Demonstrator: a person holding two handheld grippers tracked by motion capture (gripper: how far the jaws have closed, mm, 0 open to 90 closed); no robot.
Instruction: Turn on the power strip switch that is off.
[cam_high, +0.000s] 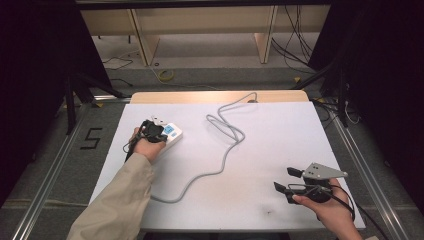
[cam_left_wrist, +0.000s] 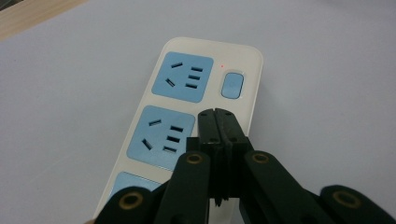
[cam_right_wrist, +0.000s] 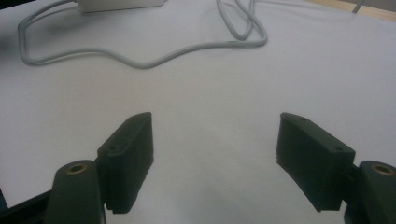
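- Basically, white sheet (cam_high: 280, 145) covered the table; wooden strip showed at the far edge, dark room and metal rails around.
- One power strip (cam_high: 171, 136) lay near the left edge, one grey cable (cam_high: 227, 150) looping across the middle.
- Left gripper (cam_left_wrist: 218, 116) clenched empty, tips over the strip beside its switch (cam_left_wrist: 232, 85).
- Right gripper (cam_high: 283, 180) released, near right corner.
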